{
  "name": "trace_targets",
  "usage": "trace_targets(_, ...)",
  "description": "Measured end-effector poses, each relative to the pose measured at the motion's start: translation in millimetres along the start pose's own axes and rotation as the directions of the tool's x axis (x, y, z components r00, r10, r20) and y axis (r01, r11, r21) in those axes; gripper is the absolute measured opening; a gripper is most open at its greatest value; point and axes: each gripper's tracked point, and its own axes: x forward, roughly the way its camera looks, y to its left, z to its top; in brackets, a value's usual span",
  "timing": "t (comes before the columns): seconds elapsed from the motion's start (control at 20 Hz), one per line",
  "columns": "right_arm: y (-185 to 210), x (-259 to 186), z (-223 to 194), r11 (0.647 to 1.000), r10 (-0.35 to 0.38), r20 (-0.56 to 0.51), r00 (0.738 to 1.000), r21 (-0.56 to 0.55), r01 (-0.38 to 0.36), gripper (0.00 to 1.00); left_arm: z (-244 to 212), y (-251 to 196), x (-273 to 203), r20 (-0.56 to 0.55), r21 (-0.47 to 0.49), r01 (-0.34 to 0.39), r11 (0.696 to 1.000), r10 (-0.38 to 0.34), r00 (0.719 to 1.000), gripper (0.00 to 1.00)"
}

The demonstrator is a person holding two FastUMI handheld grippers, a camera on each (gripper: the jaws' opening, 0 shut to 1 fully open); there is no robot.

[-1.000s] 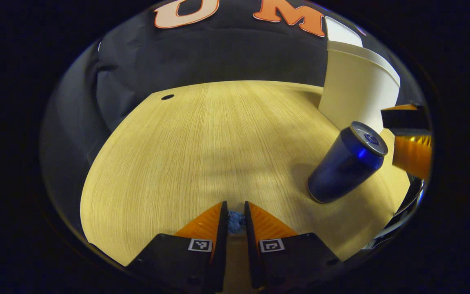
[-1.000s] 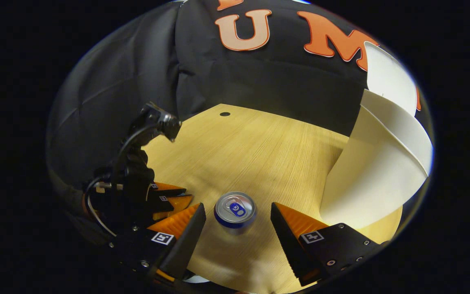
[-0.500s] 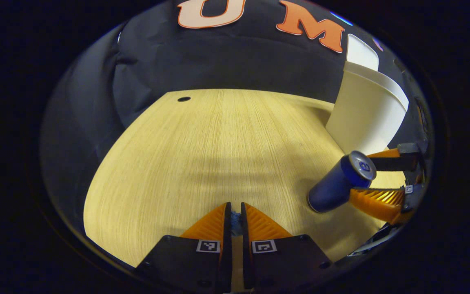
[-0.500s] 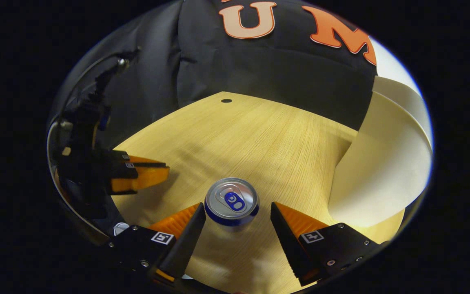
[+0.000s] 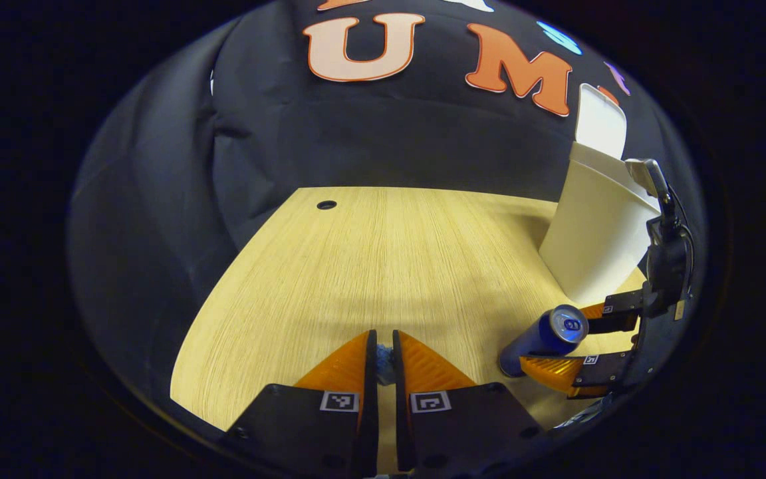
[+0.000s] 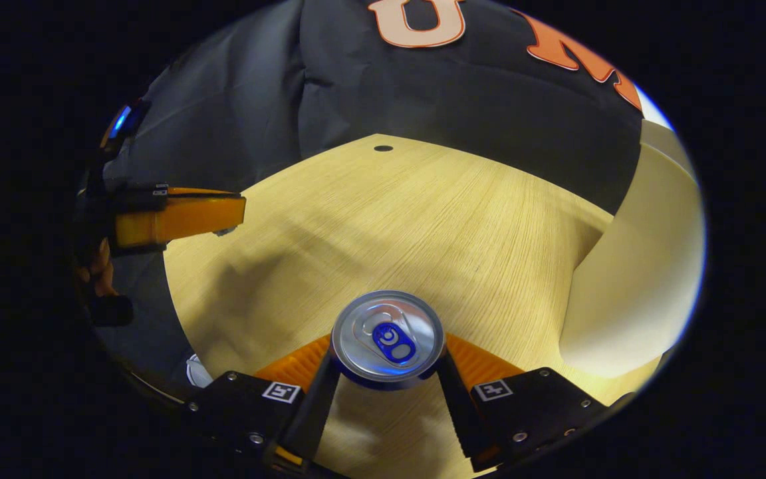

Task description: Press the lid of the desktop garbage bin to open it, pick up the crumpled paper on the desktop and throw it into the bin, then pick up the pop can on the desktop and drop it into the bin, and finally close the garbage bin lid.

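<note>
My right gripper [image 6: 386,386] has its fingers pressed against both sides of the pop can [image 6: 387,336], which stands upright on the surface [image 6: 423,219] just in front of the garbage bin [image 5: 592,233]. The bin's lid [image 5: 600,120] stands raised, so the opening step looks done. My left gripper [image 5: 382,362] is nearly closed, with a small blue scrap between its fingers; I cannot tell what that is. No crumpled paper lies on the surface, so I judge it is already binned. What remains, by my reckoning: lift the can, drop it into the bin, then shut the lid.
</note>
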Motion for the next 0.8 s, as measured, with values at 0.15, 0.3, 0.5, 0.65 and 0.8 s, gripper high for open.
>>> trace_targets(0.15,0.3,-1.6,2.9,1.000,0.001,0.013,1.000,0.004,-0.001,0.79,58.9,4.8,34.5,0.016,0.005,0.000,1.000,0.000,1.000,0.14)
trace_targets(0.3,-0.9,-2.4,5.9,1.000,-0.021,0.043,0.999,0.012,0.020,0.79,68.0,-4.6,30.5,0.031,0.014,0.014,1.000,-0.015,0.999,0.14)
trace_targets(0.5,-3.6,-3.2,6.8,0.998,-0.062,0.082,0.995,0.032,0.060,0.79,83.8,-25.0,26.3,0.053,0.033,0.041,0.999,-0.043,0.998,0.14)
trace_targets(0.65,-3.1,-3.0,4.0,0.993,-0.093,0.102,0.990,0.076,0.086,0.79,98.4,-45.0,22.9,0.074,0.031,0.072,0.997,-0.074,0.994,0.14)
trace_targets(0.8,-6.6,-5.0,2.3,0.989,-0.122,0.124,0.985,0.103,0.109,0.79,116.6,-67.5,15.9,0.103,0.049,0.102,0.994,-0.106,0.989,0.14)
